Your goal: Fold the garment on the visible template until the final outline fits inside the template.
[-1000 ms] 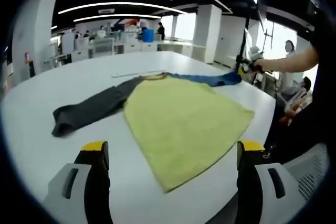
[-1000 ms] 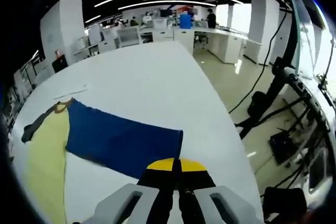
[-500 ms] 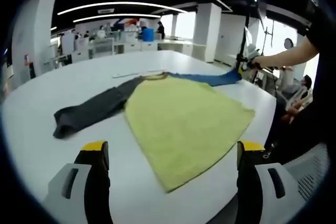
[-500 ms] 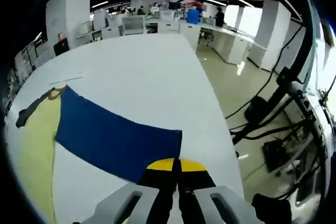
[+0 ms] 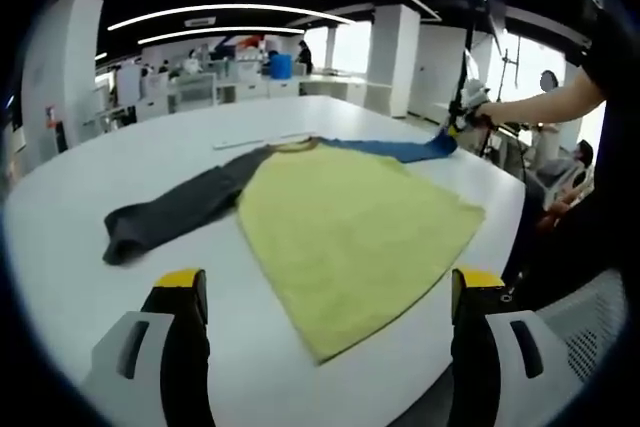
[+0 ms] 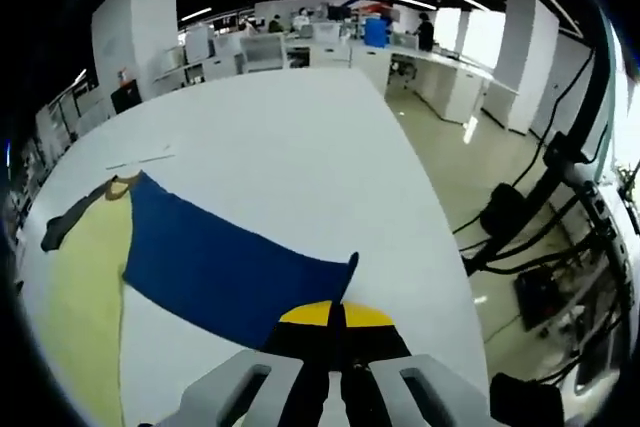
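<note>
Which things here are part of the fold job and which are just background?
Job:
- garment's yellow body
- blue sleeve, its cuff pinched in the shut right gripper
- dark grey sleeve
- left gripper, open, hovering short of the hem
- white table

Background:
- office desks
- black cables on the floor

One garment (image 5: 350, 227) is seen spread on one white bench (image 5: 60, 217), with one yellow body, one grey sleeve (image 5: 175, 209) and one blue sleeve (image 6: 225, 272) counted. Two hand-held grippers are counted: the left hand-held gripper (image 5: 330, 297) and the right hand-held gripper (image 6: 335, 319). One thin pale strip (image 6: 140, 160) is counted beyond the collar.
</note>
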Available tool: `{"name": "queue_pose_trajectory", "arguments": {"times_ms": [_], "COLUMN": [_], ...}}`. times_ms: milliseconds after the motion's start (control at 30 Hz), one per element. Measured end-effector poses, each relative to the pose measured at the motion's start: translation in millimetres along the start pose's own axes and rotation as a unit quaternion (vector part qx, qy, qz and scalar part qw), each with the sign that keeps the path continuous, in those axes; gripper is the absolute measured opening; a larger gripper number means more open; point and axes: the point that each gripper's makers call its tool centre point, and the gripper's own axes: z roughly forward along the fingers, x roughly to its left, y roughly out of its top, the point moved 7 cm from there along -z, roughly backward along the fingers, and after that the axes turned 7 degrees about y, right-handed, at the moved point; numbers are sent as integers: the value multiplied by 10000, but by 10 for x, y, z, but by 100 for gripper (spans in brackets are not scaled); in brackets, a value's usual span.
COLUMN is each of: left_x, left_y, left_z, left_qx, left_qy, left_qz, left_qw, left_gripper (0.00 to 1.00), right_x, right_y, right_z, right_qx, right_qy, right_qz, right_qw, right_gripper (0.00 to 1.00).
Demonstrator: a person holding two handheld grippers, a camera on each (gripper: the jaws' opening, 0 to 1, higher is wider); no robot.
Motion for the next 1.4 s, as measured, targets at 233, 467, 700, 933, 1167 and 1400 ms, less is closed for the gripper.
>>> {"name": "queue_pose_trajectory", "arguments": {"times_ms": [233, 467, 700, 933, 1167, 1400], "left_x": [-24, -33, -35, -45, -61, -43], "left_y": [24, 23, 36, 59, 54, 45], "left_z": [-7, -13, -12, -12, -15, -29], "left_qx": [-54, -87, -131, -143, -131, -164], "left_qy": [-34, -70, -94, -93, -111, -54], "left_qz": [17, 20, 18, 125, 172, 184], "left_qw": [10000, 9999, 9999, 9998, 9997, 9997], "left_gripper": [99, 99, 99, 99, 99, 99], "right_x": [201, 399, 525, 768, 976, 1258], "right_y": [108, 196, 297, 324, 343, 355], "right_z": [3, 20, 114, 124, 163, 170], "right_qx": [-175, -244, -292, -334, -352, -384], "right_qy": [292, 446, 596, 642, 786, 912], "right_qz": [78, 151, 361, 358, 455, 421], "right_qw": [9994, 9986, 9971, 9967, 9952, 9942], "right_gripper": [0, 0, 0, 0, 0, 0]}}
